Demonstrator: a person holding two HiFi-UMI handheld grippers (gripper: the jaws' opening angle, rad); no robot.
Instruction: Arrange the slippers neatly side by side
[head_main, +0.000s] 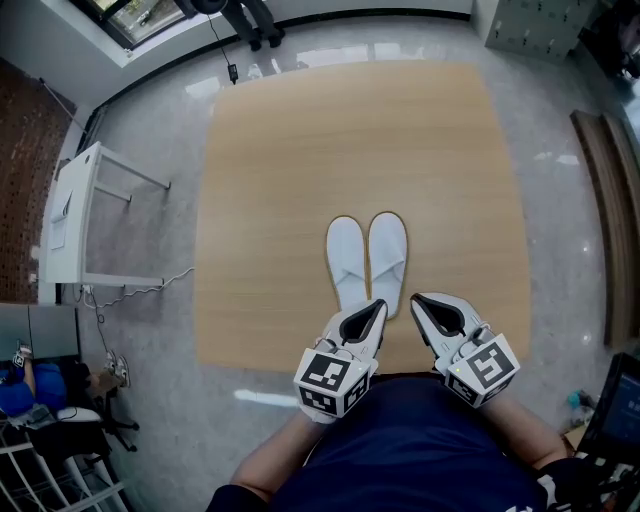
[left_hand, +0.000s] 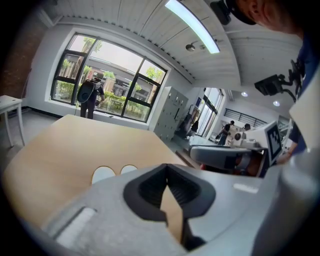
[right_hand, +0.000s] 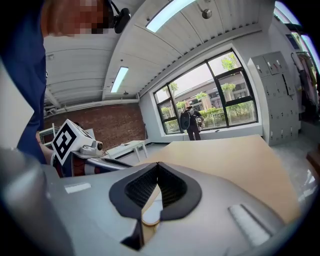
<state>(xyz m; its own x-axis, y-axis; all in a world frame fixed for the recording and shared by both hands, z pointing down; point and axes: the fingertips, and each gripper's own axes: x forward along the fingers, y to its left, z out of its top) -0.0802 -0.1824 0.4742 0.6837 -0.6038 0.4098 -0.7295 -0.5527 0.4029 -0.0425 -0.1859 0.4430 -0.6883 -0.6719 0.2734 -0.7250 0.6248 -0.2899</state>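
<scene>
The two white slippers, the left-hand slipper (head_main: 346, 262) and the right-hand slipper (head_main: 387, 255), lie flat at the centre of the head view on the pale wooden surface (head_main: 290, 150). They are parallel, with their inner edges touching or very nearly so and their far ends about level. They look like thin fabric slippers, so they are probably very light, soft and floppy. On the smooth wood they would likely slide or buckle under a nudge rather than stay put. The best hold is probably a pinch on the edge of the sole or on the rim of the upper, where the cloth offers a lip (a push on the flat top would likely just skid it). The left gripper (head_main: 378, 305) and the right gripper (head_main: 419, 299) hang at the lower centre, just beside the slippers' near ends. Each gripper view shows its fingers brought together at the tips with nothing between them. No other object shows on the wood near the pair, so nothing appears to block a reach. A white side table (head_main: 70, 215) at the left edge, lockers (head_main: 530, 25) at the upper right and a person (head_main: 250, 20) by the window at the top are all well apart.
</scene>
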